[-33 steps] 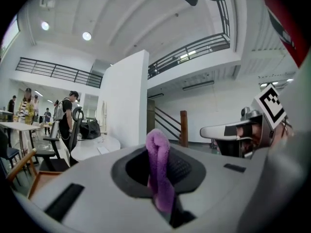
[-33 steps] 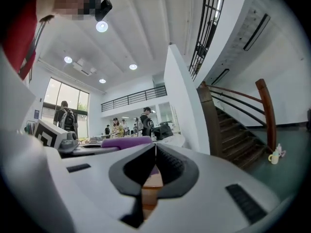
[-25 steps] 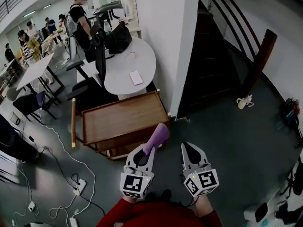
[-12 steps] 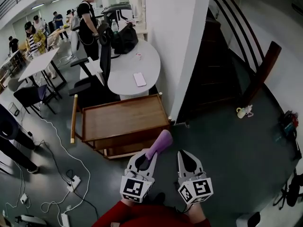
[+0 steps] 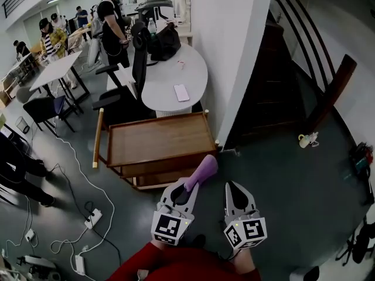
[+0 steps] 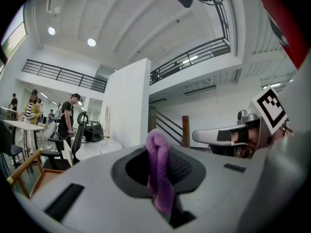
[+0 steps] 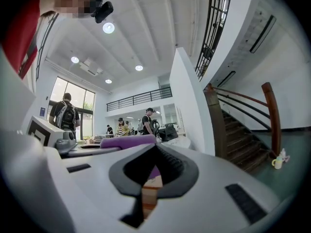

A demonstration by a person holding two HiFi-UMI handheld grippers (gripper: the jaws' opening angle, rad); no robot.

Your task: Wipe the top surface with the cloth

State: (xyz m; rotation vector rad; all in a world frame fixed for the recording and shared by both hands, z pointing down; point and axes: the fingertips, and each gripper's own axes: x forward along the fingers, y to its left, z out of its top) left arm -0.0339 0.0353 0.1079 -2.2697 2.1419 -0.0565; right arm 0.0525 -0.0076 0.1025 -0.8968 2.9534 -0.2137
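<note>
A wooden cart point(image 5: 158, 140) with a flat brown top stands on the grey floor just ahead of me. My left gripper point(image 5: 179, 193) is shut on a purple cloth point(image 5: 201, 171), which sticks up past the fingertips toward the cart's near right corner. The same cloth point(image 6: 158, 169) runs pinched between the jaws in the left gripper view. My right gripper point(image 5: 235, 193) hangs beside it over the floor, shut with nothing in it. From the right gripper view the cloth point(image 7: 127, 141) shows to the left, with a strip of the cart between the jaws. Both grippers are short of the cart top.
Behind the cart stands a white rounded table point(image 5: 193, 69) with a phone point(image 5: 181, 92) and a black bag point(image 5: 164, 43). A white pillar point(image 5: 234, 51) and a dark staircase point(image 5: 281, 81) rise at the right. Cables and a power strip point(image 5: 92, 218) lie left. Several people stand far left.
The head view has drifted, so the cart and table sit a little further right and higher in frame. Both grippers keep the same pose, the cloth still held.
</note>
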